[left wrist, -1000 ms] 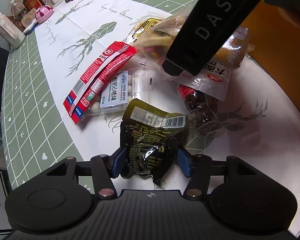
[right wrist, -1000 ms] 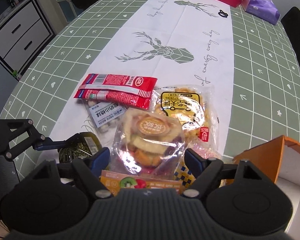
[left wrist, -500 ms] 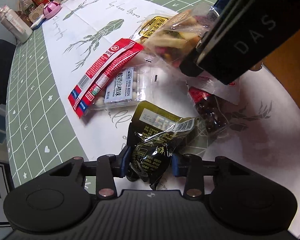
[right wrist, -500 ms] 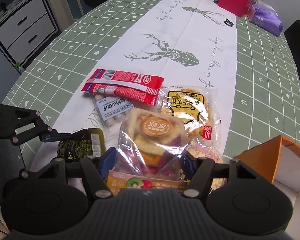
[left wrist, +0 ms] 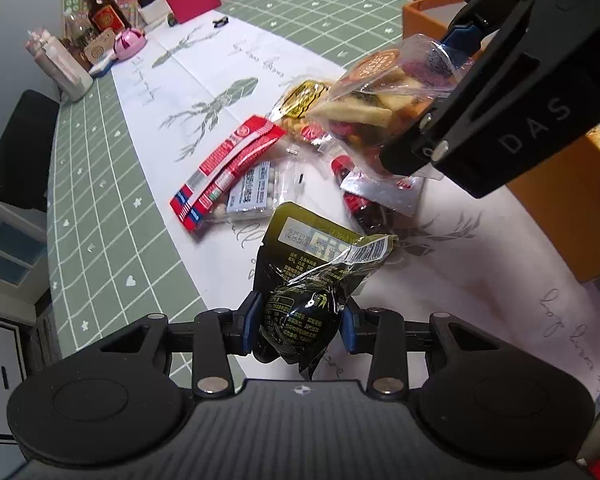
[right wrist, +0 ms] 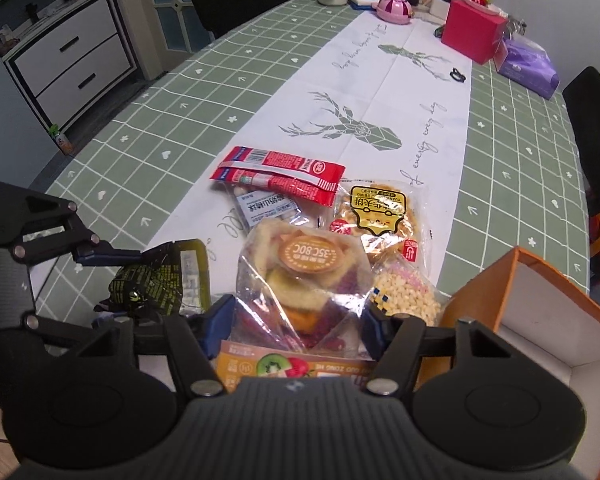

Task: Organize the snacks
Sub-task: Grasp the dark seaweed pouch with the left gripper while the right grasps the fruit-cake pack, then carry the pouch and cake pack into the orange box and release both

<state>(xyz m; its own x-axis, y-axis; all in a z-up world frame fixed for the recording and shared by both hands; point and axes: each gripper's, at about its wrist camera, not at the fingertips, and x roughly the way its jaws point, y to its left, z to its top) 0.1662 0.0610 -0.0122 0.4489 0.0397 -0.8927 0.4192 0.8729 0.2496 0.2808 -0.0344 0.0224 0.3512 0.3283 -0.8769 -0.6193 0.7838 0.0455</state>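
Left gripper (left wrist: pixel 300 326) was clenched on a dark green packet (left wrist: pixel 320 276), which hung crumpled between its blue pads, lifted off the white runner (left wrist: pixel 204 92). I judge it was held up so it could be carried to the orange box (right wrist: pixel 540 308), the likely place for sorted snacks.

Further right, the right gripper (right wrist: pixel 296 328) was grasping a clear bag of dried fruit chips (right wrist: pixel 304 276) by its lower end, also raised above the pile. The box stood open just beside this gripper, on the right edge of the table (right wrist: pixel 180 92), so the way to it was short.

Five snacks could be counted lying on the runner: one red packet (right wrist: pixel 280 172), one clear packet of small white candies (right wrist: pixel 268 210) partly under it, one yellow-labelled pastry (right wrist: pixel 376 210), one bag of puffed grains (right wrist: pixel 404 294), and one packet of dark red pieces (left wrist: pixel 364 204). With the two held ones, that made seven.
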